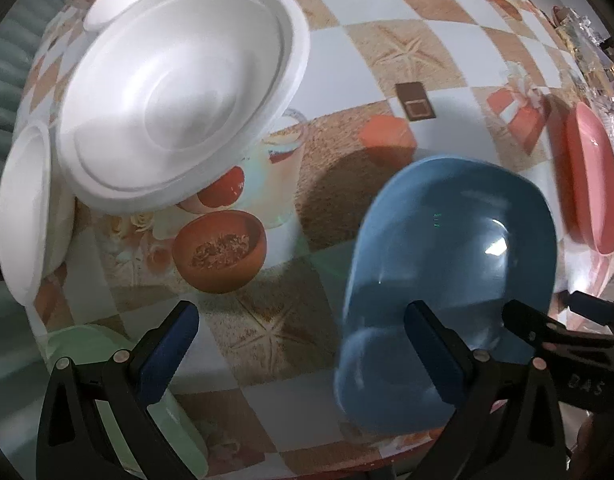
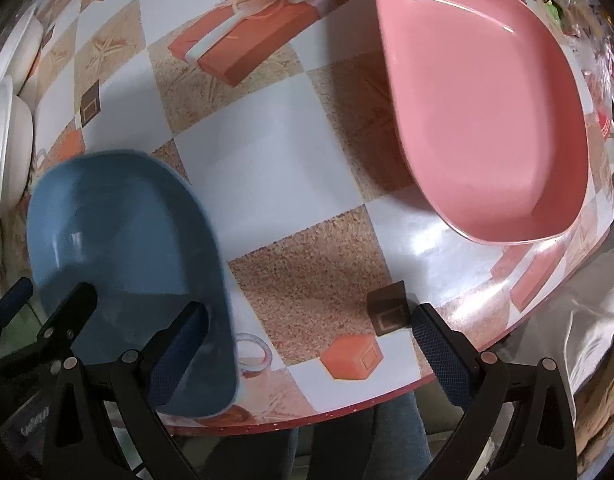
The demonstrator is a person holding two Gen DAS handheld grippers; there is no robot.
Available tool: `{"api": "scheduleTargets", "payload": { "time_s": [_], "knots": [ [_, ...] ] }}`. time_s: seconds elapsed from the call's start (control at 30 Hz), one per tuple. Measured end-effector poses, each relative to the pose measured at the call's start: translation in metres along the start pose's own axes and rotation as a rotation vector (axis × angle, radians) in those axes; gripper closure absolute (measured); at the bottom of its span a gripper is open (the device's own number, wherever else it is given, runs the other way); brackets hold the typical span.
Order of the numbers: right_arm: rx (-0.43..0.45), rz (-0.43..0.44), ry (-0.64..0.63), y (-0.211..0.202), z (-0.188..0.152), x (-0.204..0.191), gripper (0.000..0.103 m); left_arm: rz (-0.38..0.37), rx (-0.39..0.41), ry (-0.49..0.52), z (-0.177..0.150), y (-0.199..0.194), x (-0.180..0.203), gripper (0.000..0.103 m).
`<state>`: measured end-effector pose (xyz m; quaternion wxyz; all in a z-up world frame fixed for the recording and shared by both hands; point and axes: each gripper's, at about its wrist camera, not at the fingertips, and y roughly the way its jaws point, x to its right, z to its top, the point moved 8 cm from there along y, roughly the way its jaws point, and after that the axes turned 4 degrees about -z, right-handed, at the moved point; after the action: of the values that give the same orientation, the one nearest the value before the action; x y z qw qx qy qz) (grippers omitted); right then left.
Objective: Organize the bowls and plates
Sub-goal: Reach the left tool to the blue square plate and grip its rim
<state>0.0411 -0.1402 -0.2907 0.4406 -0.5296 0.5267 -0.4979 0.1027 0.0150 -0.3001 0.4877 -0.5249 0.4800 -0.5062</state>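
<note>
both hand-held grippers, left and right, gape apart near the table edge, flanking the blue plate.

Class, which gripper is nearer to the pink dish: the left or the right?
Right. The right gripper is open with the pink dish just ahead to its right. The left gripper sits farther off, beyond the blue dish.

tablecloth: checkered, gift-box prints (glossy) | clutter: far table edge, blurred
</note>
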Motion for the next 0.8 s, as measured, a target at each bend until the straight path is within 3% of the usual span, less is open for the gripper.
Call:
{"api": "scheduleTargets", "payload": {
  "time_s": [0.13, 0.37, 0.53, 0.6, 0.67, 0.8],
  "knots": [
    [-0.002, 0.008, -0.012, 0.001, 0.004, -0.003, 0.000, -0.056, 0.003, -0.024, 0.011, 0.015, -0.009, 0.000],
    [0.007, 0.006, -0.008, -0.002, 0.004, 0.004, 0.000, -0.044, 0.043, -0.036, 0.005, 0.022, -0.023, 0.000],
    [-0.014, -0.011, -0.019, -0.005, -0.012, 0.008, 0.001, -0.041, 0.008, -0.045, 0.007, 0.027, -0.032, 0.002],
    [-0.001, -0.014, -0.046, -0.007, -0.009, 0.002, 0.009, -0.043, 0.006, -0.030, 0.008, 0.023, -0.027, 0.009],
    [0.025, -0.012, -0.085, -0.013, -0.010, -0.007, 0.029, -0.046, 0.017, 0.008, 0.011, 0.016, -0.018, 0.025],
    [0.065, 0.004, -0.177, -0.022, -0.013, -0.026, 0.056, -0.059, 0.011, 0.042, 0.016, 0.014, -0.012, 0.049]
  ]
}}
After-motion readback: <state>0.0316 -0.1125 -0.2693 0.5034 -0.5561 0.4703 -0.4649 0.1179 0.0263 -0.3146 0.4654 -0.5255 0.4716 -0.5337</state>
